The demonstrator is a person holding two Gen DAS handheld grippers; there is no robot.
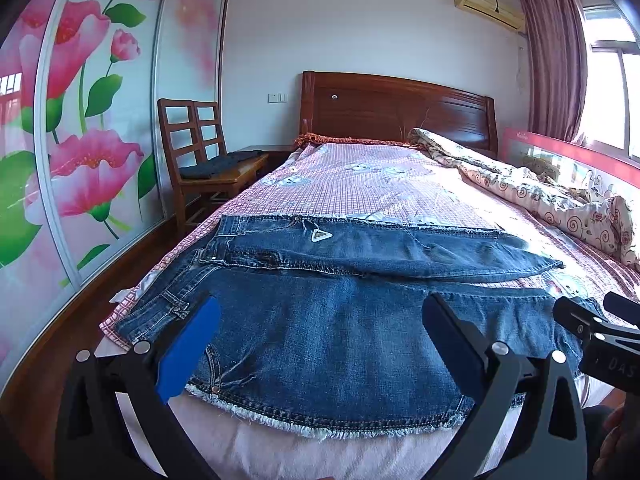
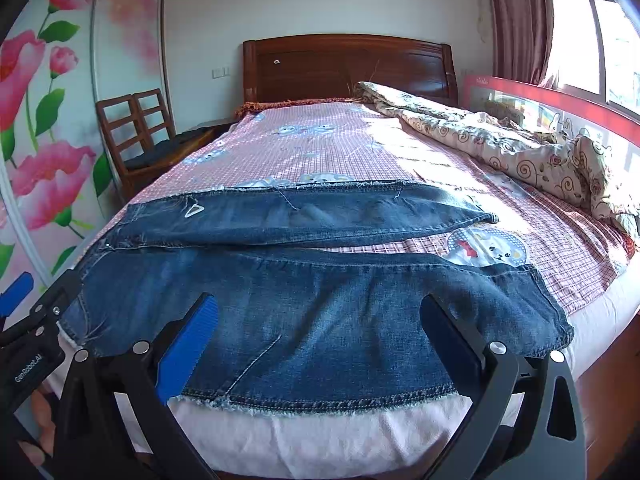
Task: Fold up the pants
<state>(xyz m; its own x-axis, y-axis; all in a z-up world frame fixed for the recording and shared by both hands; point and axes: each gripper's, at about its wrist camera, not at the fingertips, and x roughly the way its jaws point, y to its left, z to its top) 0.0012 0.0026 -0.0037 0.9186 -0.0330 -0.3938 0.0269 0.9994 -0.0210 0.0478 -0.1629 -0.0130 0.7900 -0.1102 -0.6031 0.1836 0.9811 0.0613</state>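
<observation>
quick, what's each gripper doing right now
left gripper: jaws open, holding nothing, over the jeans
right gripper: jaws open, holding nothing

Home bedroom, bed point(image 1: 360, 184), floral wardrobe point(image 1: 80, 120), curtained window point(image 1: 608, 92)

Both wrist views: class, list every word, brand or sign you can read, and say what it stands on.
"GenRobot.AI": on the left claw body, right wrist view.
"DAS", cut off at the frame edge: on the right claw body, left wrist view.
Script on the red bed rail: too blurred to read.
Triangle badge on the jeans: no legible text.
</observation>
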